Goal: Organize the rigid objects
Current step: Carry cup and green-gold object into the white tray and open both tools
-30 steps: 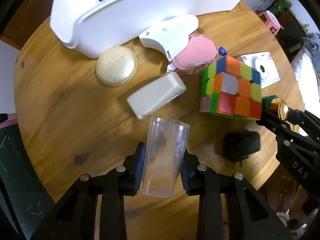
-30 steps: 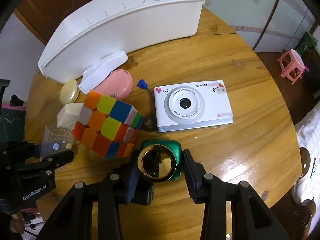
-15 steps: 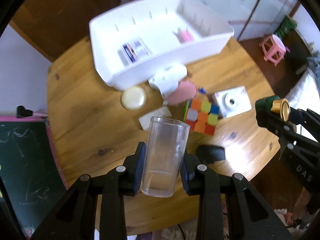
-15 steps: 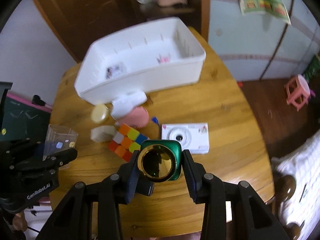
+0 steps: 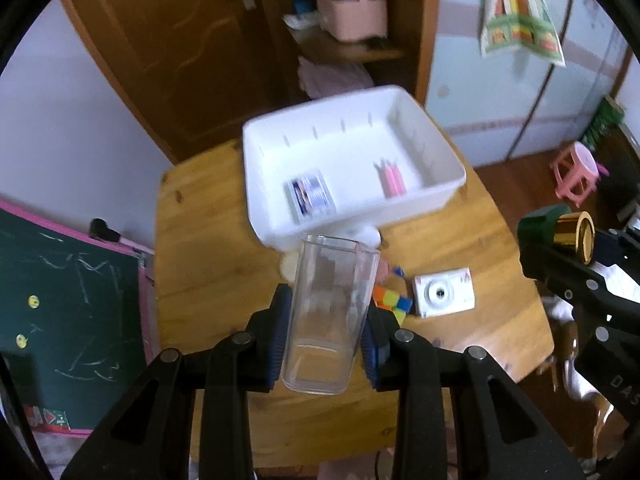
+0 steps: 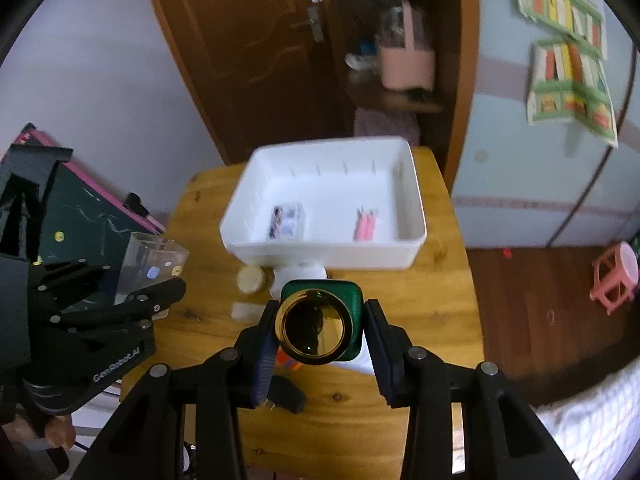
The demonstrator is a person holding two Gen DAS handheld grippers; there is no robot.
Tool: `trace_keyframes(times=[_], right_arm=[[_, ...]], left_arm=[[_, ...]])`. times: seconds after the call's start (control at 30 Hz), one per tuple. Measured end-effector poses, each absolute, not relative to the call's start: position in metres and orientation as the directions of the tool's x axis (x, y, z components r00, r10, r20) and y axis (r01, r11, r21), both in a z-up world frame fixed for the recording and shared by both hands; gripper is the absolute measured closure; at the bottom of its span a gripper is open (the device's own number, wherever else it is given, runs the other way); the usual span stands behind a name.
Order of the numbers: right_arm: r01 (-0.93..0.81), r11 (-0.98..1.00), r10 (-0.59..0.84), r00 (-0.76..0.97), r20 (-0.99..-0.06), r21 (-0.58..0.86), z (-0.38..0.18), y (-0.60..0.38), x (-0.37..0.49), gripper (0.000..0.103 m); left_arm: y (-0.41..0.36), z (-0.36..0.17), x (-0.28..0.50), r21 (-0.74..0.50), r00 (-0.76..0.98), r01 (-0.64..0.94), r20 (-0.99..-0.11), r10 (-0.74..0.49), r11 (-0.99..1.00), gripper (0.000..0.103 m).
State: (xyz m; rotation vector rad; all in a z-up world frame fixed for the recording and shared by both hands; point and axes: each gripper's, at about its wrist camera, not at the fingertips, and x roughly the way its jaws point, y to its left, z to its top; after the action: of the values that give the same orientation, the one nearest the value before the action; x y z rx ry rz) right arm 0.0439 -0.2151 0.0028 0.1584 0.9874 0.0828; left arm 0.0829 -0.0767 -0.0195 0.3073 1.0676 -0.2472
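My left gripper (image 5: 326, 340) is shut on a clear plastic cup (image 5: 330, 312), held high above the round wooden table (image 5: 208, 280). My right gripper (image 6: 320, 336) is shut on a green bottle with a gold cap (image 6: 318, 326); it also shows in the left wrist view (image 5: 560, 228). The cup shows at the left of the right wrist view (image 6: 150, 268). A white bin (image 5: 436, 152) stands at the table's far side (image 6: 412, 196). It holds a small card box (image 5: 310, 196) and a pink item (image 5: 390, 178).
On the table near the bin lie a white camera (image 5: 444, 294), a colourful puzzle cube (image 5: 392, 304), a cream round case (image 6: 250, 278) and a black adapter (image 6: 286, 394). A chalkboard (image 5: 68, 320) stands left of the table. A pink stool (image 5: 578, 172) is on the floor at right.
Both grippers have risen well above the table with the cup and the bottle still held. The table and bin now look smaller and farther away.
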Motion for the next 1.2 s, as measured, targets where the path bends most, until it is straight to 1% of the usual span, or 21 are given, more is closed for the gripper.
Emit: trace_keyframes(times=[0.13,0.33,0.5,0.6,0.7,0.8,0.87,1.0,1.03,1.2], right_arm=[[-0.050,0.985,0.163,0.572,-0.804,0.164,0.019,-0.221,0.057,0.062],[-0.076,0.984,0.175,0.563,-0.807,0.160,0.031,-0.230,0.085,0.062],[-0.061,0.991,0.130,0.591,-0.796,0.116,0.045,-0.240,0.119,0.062],[-0.020,0.997,0.074,0.605,-0.793,0.077,0.054,-0.249,0.150,0.062],[0.002,0.999,0.041,0.602,-0.797,0.053,0.054,-0.256,0.182,0.062],[0.027,0.999,0.008,0.574,-0.819,0.029,0.038,-0.260,0.218,0.062],[0.047,0.999,-0.008,0.537,-0.843,0.021,0.014,-0.263,0.243,0.062],[0.083,0.996,-0.019,0.451,-0.892,0.021,-0.041,-0.264,0.284,0.062],[0.087,0.996,-0.021,0.419,-0.908,0.018,-0.061,-0.263,0.296,0.062],[0.124,0.992,-0.004,0.294,-0.956,0.034,-0.134,-0.260,0.327,0.062]], left_arm=[[-0.080,-0.002,0.087,0.143,0.510,0.298,-0.860,-0.030,0.944,0.069],[-0.082,0.011,0.104,0.157,0.520,0.270,-0.854,-0.007,0.950,0.069],[-0.085,0.016,0.134,0.165,0.522,0.273,-0.853,-0.002,0.948,0.069],[-0.090,0.018,0.160,0.164,0.527,0.278,-0.850,-0.008,0.947,0.069],[-0.094,0.014,0.192,0.135,0.517,0.277,-0.855,-0.029,0.951,0.069],[-0.097,-0.001,0.229,0.093,0.491,0.267,-0.870,-0.052,0.959,0.069],[-0.100,-0.017,0.253,0.079,0.469,0.259,-0.882,-0.054,0.963,0.069],[-0.108,-0.063,0.299,0.053,0.412,0.245,-0.910,-0.055,0.968,0.069],[-0.110,-0.073,0.307,0.046,0.399,0.245,-0.915,-0.057,0.969,0.069],[-0.124,-0.134,0.343,0.049,0.329,0.257,-0.944,-0.039,0.965,0.069]])
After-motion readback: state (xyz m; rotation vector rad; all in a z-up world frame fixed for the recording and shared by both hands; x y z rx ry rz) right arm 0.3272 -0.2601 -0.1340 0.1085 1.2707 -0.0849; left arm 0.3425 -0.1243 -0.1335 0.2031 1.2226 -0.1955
